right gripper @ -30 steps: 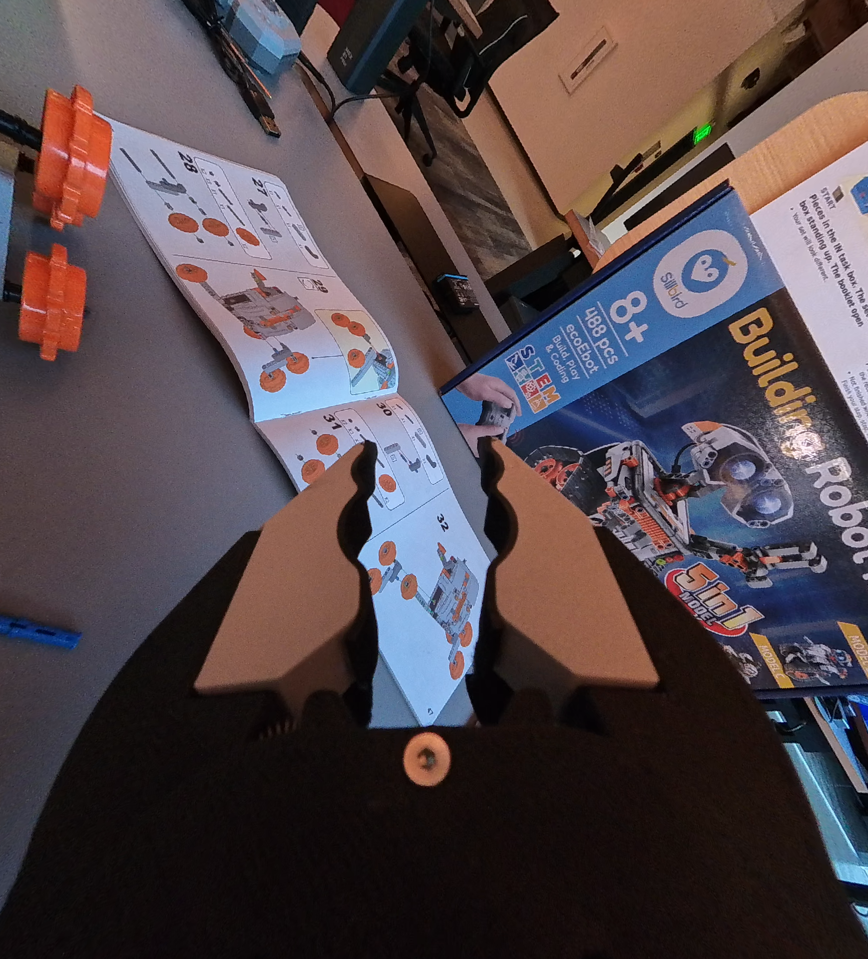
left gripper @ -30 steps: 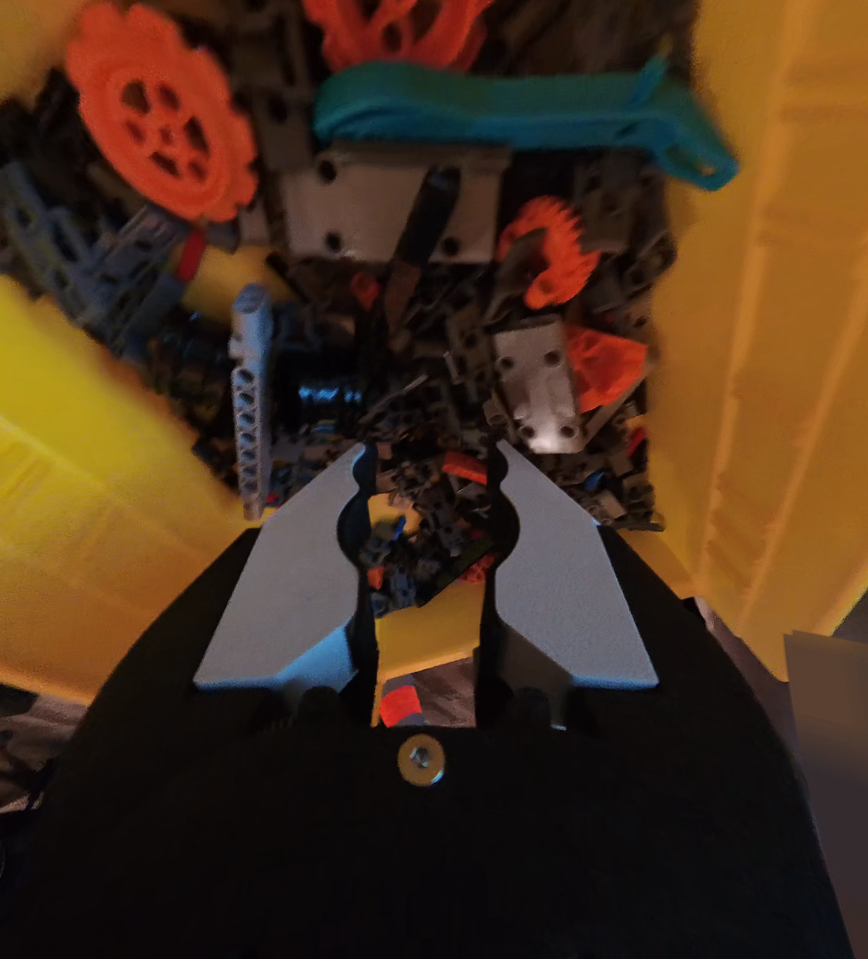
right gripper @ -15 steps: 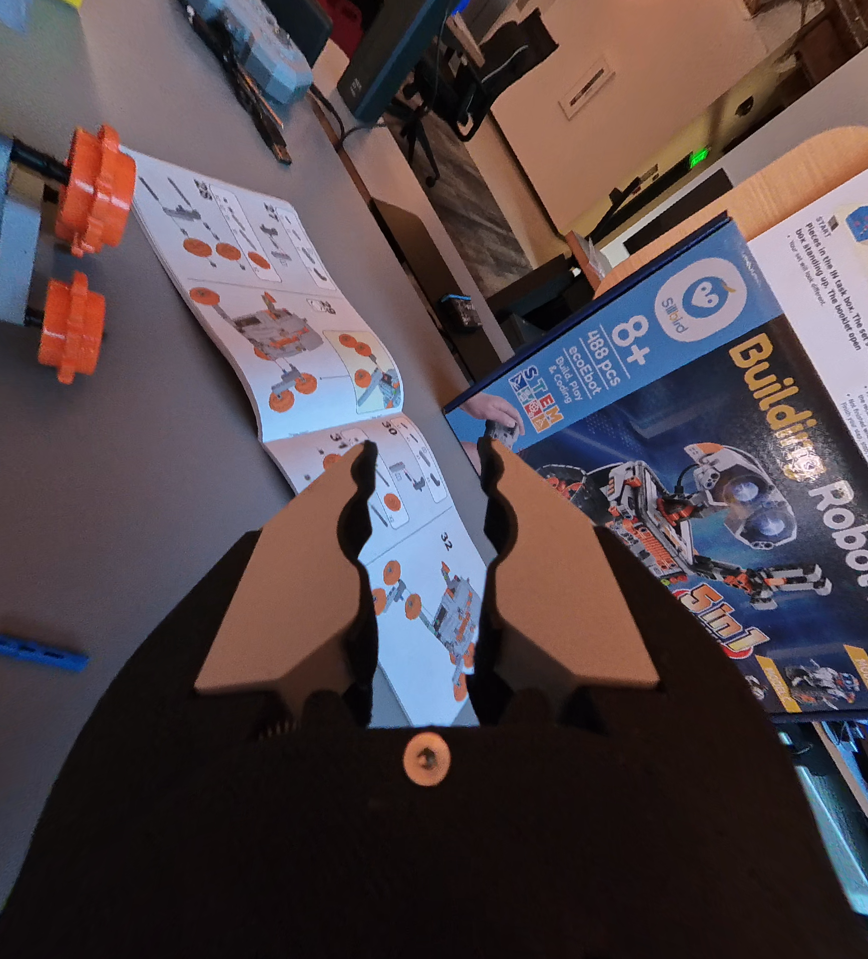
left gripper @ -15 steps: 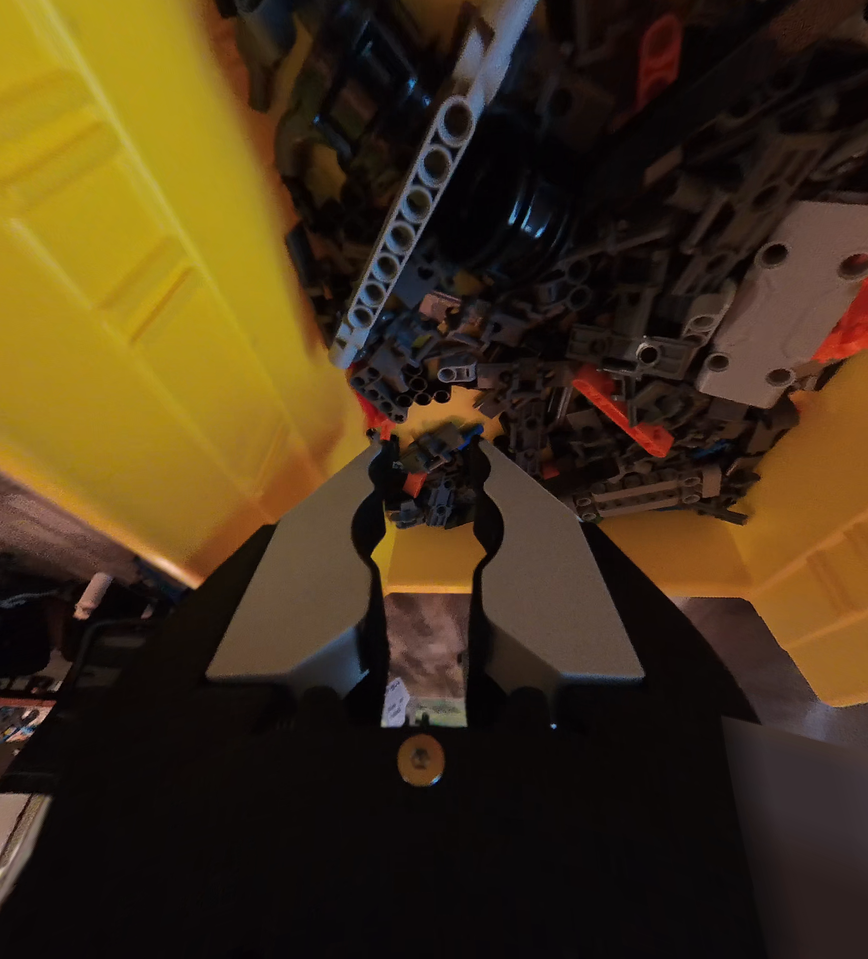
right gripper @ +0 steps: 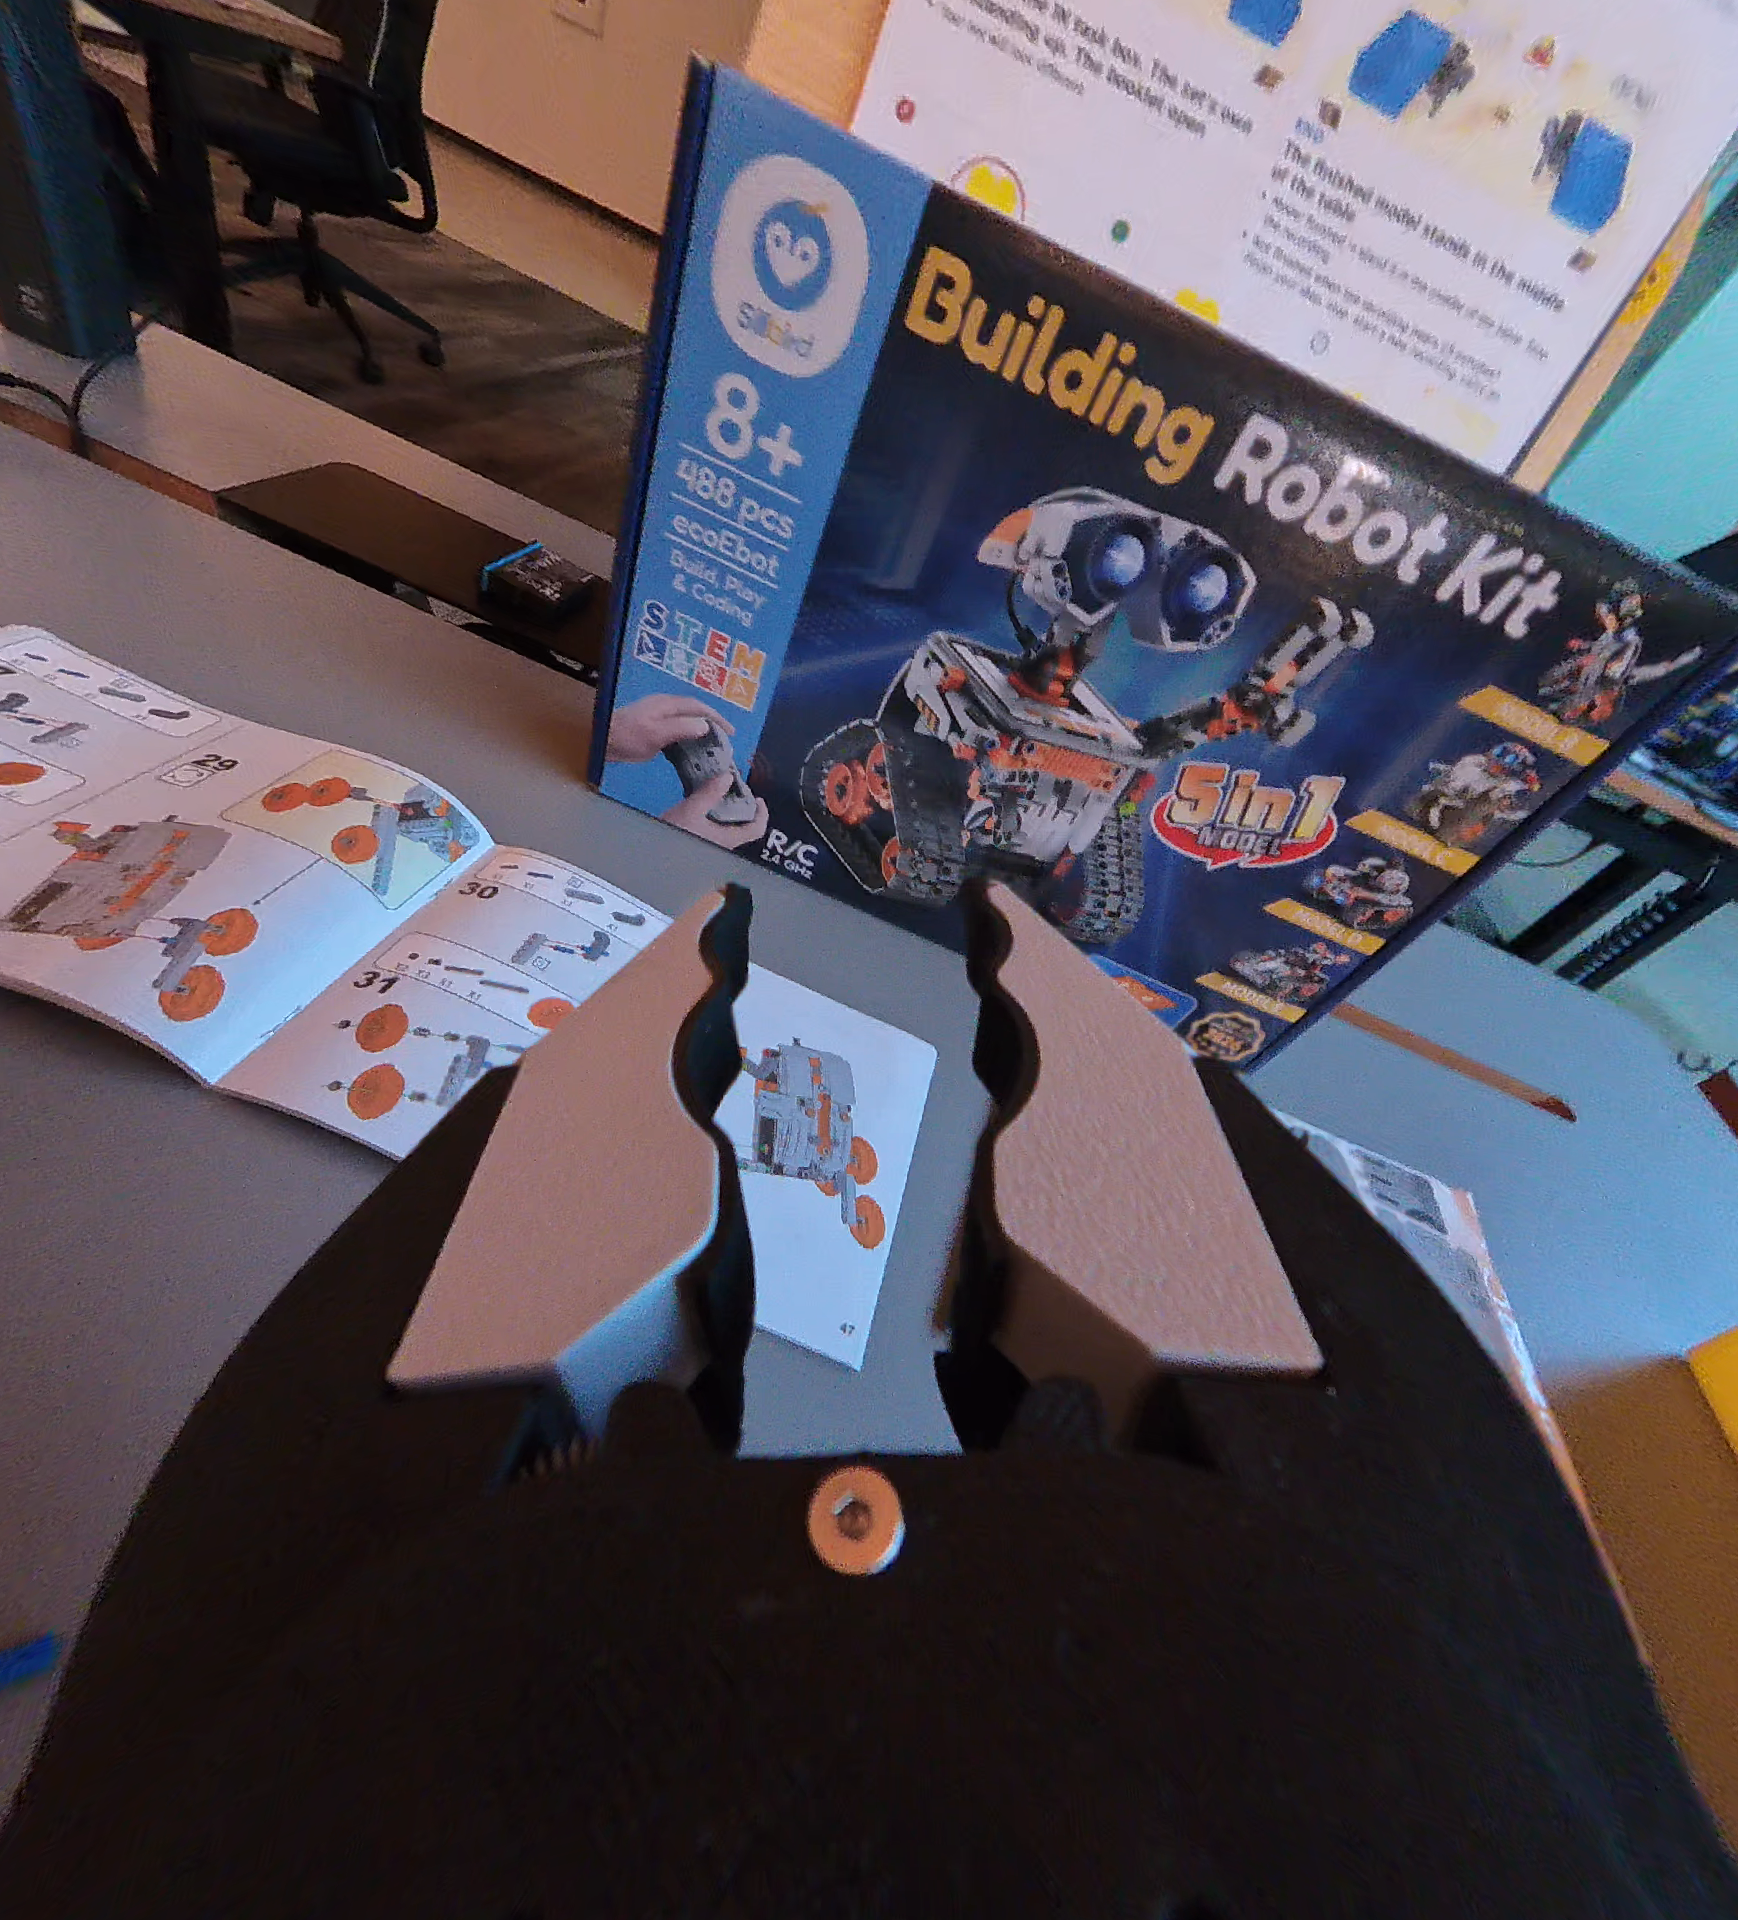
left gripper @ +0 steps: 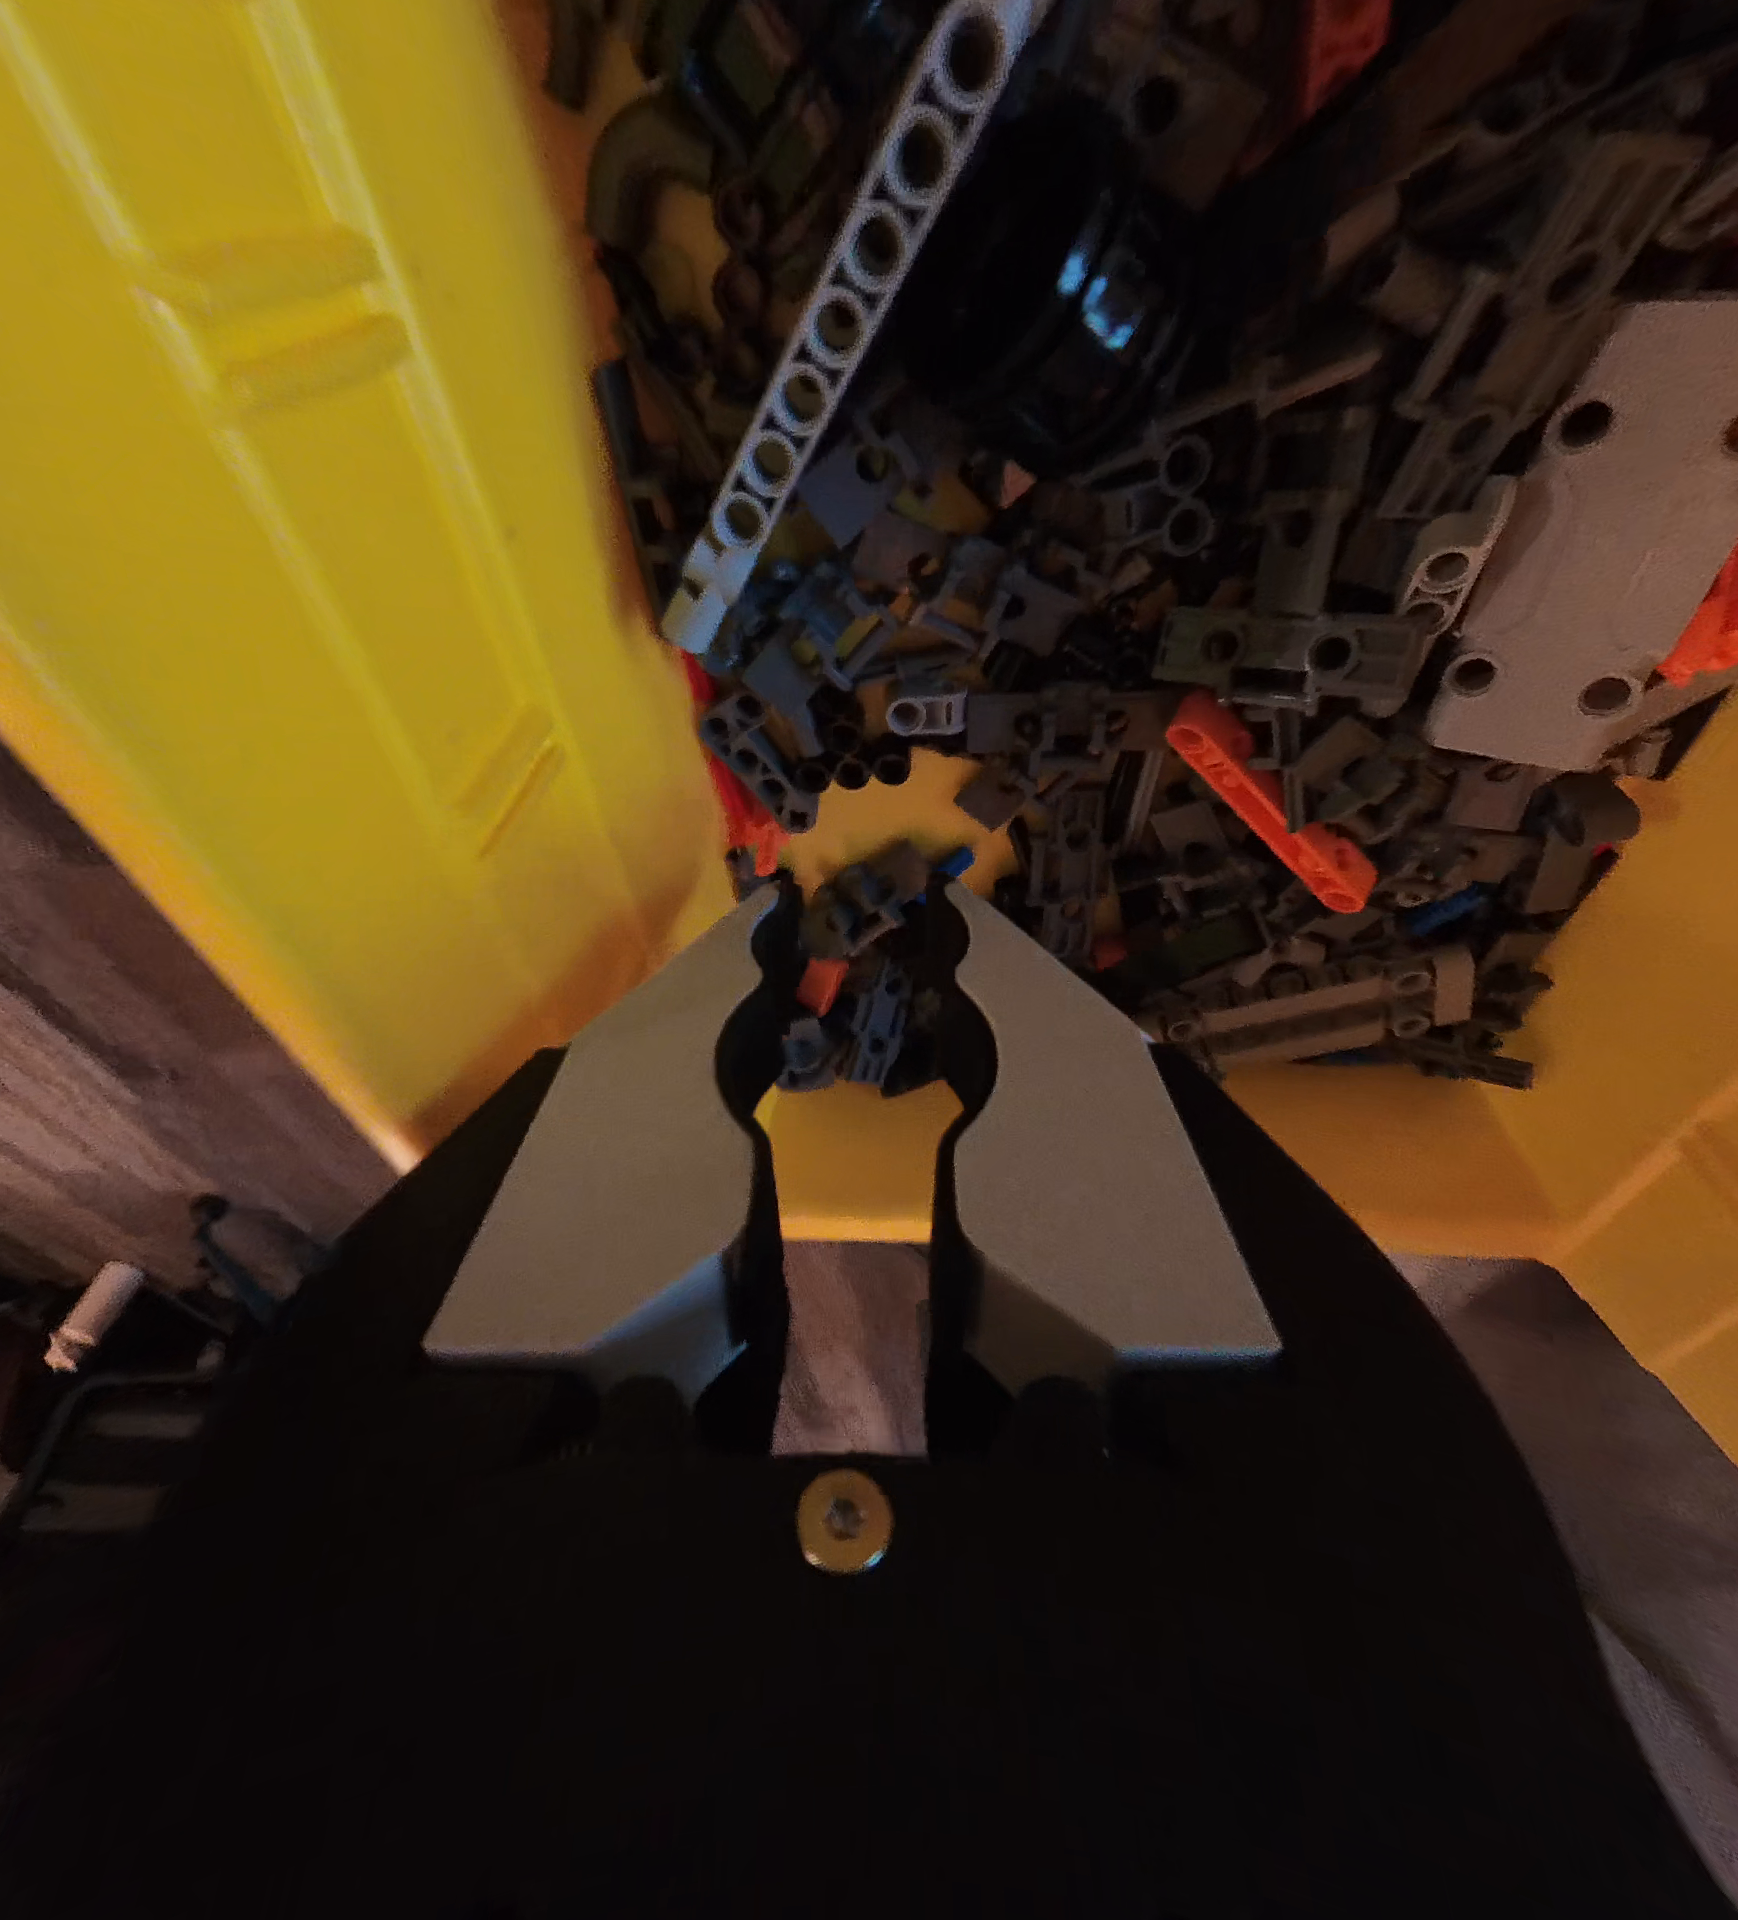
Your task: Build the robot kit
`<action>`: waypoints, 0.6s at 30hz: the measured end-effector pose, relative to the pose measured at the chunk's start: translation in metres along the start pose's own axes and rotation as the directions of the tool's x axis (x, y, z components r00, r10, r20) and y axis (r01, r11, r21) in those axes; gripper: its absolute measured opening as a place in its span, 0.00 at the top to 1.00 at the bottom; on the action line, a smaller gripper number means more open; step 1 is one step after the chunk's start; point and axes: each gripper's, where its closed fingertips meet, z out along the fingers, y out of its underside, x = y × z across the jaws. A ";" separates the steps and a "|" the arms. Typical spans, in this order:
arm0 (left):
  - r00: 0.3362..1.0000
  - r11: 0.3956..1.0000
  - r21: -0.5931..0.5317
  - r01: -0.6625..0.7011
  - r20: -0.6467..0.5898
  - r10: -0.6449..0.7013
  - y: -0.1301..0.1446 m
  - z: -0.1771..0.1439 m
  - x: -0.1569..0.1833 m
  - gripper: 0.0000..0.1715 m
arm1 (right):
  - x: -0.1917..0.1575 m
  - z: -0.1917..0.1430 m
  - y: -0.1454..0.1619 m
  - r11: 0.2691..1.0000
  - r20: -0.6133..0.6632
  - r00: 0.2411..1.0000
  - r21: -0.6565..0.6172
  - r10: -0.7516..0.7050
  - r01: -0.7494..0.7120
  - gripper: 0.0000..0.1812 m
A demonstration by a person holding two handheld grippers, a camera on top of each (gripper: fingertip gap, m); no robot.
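A clump of small grey building pieces (left gripper: 860, 992) is apparently being clenched by the left claw (left gripper: 863, 896) inside the yellow bin (left gripper: 252, 436). The right claw (right gripper: 857, 902) is being held released above the worktop (right gripper: 117, 1195), the kit box (right gripper: 1104, 623) standing at twelve o'clock.

Left hand-held gripper (left gripper: 860, 904) clamps small grey-and-orange brick clump (left gripper: 860, 987), just off the parts pile (left gripper: 1208, 675) in yellow bin (left gripper: 221, 468).

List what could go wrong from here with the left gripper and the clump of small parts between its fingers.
1. The left gripper holds a loose clump of small parts, not one piece; some may drop back into the yellow bin.
2. The view is blurred and dim, so which part is truly pinched cannot be told.
3. The right gripper hangs open over the instruction booklet, too far to catch anything.
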 end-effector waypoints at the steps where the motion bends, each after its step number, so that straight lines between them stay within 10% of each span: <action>1: 1.000 0.999 0.037 -0.018 0.011 0.018 -0.002 0.001 0.002 0.87 | 0.002 0.001 0.001 1.000 0.004 1.000 -0.006 0.010 -0.010 0.77; 10: 0.976 0.936 0.349 -0.044 0.215 -0.034 -0.015 -0.012 -0.016 0.92 | -0.017 -0.005 -0.012 0.998 0.096 0.995 0.039 0.036 -0.040 0.77; 18: 0.985 0.935 0.311 0.172 -0.051 -0.165 -0.022 -0.002 -0.010 0.93 | -0.023 -0.011 -0.016 0.994 0.146 0.985 0.052 0.091 -0.100 0.77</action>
